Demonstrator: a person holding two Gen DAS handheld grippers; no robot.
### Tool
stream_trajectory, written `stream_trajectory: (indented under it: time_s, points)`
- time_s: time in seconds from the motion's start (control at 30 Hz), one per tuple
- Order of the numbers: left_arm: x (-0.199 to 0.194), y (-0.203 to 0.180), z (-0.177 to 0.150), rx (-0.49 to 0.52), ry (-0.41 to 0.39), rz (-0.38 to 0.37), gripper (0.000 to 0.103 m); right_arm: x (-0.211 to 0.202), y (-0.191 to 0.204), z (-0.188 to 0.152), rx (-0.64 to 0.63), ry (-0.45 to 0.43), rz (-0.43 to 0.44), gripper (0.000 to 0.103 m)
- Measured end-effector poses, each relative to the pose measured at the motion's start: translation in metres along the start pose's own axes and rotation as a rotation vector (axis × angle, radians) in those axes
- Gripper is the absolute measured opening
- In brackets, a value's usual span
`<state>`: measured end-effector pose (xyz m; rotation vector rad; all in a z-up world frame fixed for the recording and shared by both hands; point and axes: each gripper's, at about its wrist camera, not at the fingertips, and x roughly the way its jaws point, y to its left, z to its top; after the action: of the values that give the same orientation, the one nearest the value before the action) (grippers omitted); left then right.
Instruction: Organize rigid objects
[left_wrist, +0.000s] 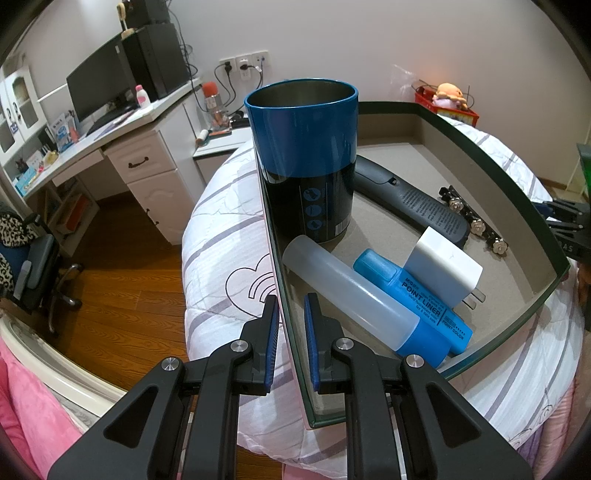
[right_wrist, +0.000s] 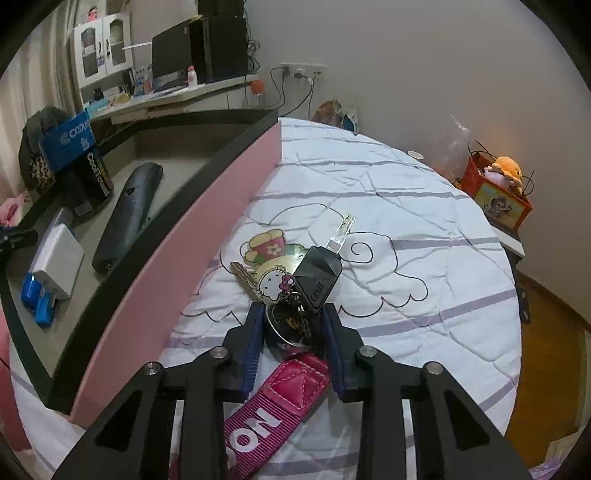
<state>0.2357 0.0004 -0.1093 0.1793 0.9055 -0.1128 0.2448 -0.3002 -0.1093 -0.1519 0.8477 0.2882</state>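
Two grips: left fingers (left_wrist: 290, 317) pinch box wall (left_wrist: 275, 258), right fingers (right_wrist: 295, 317) clamp half-hidden keyring (right_wrist: 291, 325).

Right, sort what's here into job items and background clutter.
Job items: box gripped by left gripper; blue cup, remote, charger, highlighter, bottle, hair clip; key bunch in right gripper.
Clutter: desk, monitor, plush toy.
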Motion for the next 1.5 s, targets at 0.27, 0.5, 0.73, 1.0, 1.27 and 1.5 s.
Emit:
stream_trajectory:
  time_s: [0.27,0.5,0.73,1.0,1.27,1.5]
  points:
    - [0.000,0.000,0.000,0.001,0.001,0.000,0.012,-0.004,-0.004,0.000,0.055,-0.025,0.018,0.031]
    - [0.000,0.001,0.000,0.000,0.000,0.001,0.012,-0.008,-0.010,0.000,0.099,-0.048,0.009,0.031]
    - [0.000,0.000,0.000,0.001,-0.001,0.003,0.012,-0.002,-0.007,0.004,0.092,-0.027,-0.032,0.031]
    - [0.000,0.000,0.000,0.001,-0.001,0.002,0.012,-0.001,-0.008,0.005,0.099,-0.017,-0.051,0.030]
    - [0.000,0.000,0.000,0.001,0.000,0.002,0.012,-0.019,0.000,0.017,0.074,-0.067,-0.073,0.030]
    - [0.000,0.000,0.000,0.001,-0.001,0.000,0.012,-0.043,0.007,0.039,0.039,-0.115,-0.101,0.030]
